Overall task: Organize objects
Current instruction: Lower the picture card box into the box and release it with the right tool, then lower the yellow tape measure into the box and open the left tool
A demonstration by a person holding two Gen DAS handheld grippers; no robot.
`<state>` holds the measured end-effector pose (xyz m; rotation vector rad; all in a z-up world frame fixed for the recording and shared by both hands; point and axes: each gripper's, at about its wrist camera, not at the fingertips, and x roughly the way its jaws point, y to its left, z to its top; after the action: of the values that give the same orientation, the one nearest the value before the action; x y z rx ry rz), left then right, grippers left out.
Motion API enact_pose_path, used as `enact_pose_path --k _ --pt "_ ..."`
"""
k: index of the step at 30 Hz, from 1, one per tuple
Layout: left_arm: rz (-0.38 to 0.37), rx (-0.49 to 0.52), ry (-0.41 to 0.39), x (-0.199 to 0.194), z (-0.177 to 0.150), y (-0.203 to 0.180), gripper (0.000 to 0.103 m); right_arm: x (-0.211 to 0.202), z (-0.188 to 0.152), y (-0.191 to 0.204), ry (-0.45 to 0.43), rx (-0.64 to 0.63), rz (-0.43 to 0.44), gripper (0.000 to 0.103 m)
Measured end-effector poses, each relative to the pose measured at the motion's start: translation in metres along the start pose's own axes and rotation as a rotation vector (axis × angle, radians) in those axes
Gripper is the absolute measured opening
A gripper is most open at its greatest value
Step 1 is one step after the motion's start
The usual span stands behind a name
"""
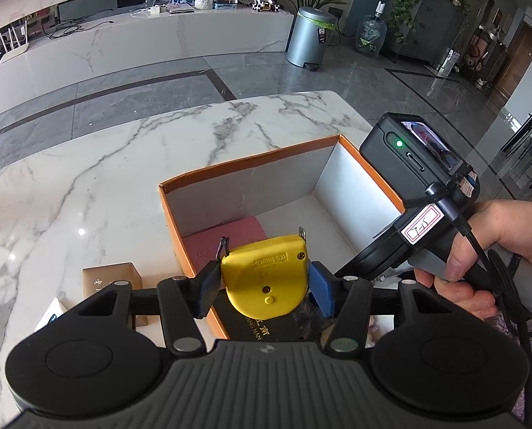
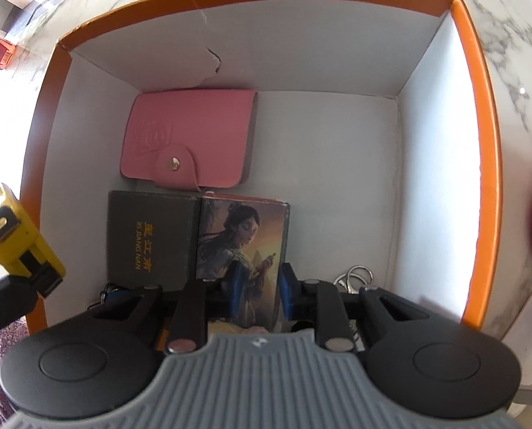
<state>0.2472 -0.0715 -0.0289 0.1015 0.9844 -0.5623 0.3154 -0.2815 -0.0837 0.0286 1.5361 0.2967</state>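
While the left gripper [image 1: 264,279] clamps a yellow tape measure [image 1: 266,275] between its two blue pads, the case hangs above the near left part of an orange box [image 1: 251,159] that stands open on a white marbled table [image 1: 105,164]. Seen from the left wrist, the tape measure shows its broad flat face to the camera, with its rounded end toward the gripper body and its straighter edge toward the far wall of the box; two small metal tabs stick up from that far edge, one at each corner. Its longer side runs across, from pad to pad. From the right wrist view the same tape measure [image 2: 19,236] appears at the left rim of the box, tilted, with the narrow edge and the black slot showing. The right gripper [image 2: 258,286] sits low inside the box with its fingers slightly apart on either side of an illustrated card box [image 2: 242,239]; whether the pads touch it cannot be told. Just left of that lies a dark box with gold lettering [image 2: 151,239], and beyond both a pink snap wallet [image 2: 190,136] lies flat on the floor of the box. A metal key ring [image 2: 355,275] shows beside the right finger.
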Motion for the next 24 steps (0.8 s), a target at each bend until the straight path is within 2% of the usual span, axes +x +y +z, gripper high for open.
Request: enact_pose_path --k 4,7,10,11,12,13,18,21,24 --pt "-0.011 0.032 0.011 0.006 0.004 -0.007 0.063 -0.003 -0.003 0.002 -0.005 -0.016 0.003 0.023" --pt "-0.02 0.068 0.03 0.017 0.01 -0.014 0.063 -0.033 -0.011 0.01 -0.081 -0.119 -0.008 0.024" --pt "-0.025 0.131 0.056 0.035 0.016 -0.023 0.063 -0.059 -0.014 0.012 -0.163 -0.255 -0.109 0.024" --pt "-0.023 0.147 0.068 0.042 0.018 -0.026 0.063 -0.059 -0.014 0.012 -0.163 -0.255 -0.109 0.024" --pt "-0.019 0.156 0.085 0.051 0.02 -0.028 0.063 -0.073 -0.01 -0.001 -0.219 -0.329 -0.177 0.024" --pt "-0.012 0.158 0.1 0.06 0.022 -0.03 0.063 -0.078 -0.006 -0.007 -0.244 -0.354 -0.204 0.024" --pt "0.002 0.051 0.152 0.098 0.032 -0.026 0.063 -0.085 -0.005 -0.014 -0.292 -0.44 -0.261 0.024" --pt "-0.011 -0.035 0.161 0.118 0.036 -0.018 0.063 -0.085 -0.005 -0.013 -0.33 -0.479 -0.333 0.023" --pt "-0.018 -0.114 0.171 0.133 0.039 -0.013 0.063 -0.083 0.001 -0.018 -0.347 -0.471 -0.319 0.023"
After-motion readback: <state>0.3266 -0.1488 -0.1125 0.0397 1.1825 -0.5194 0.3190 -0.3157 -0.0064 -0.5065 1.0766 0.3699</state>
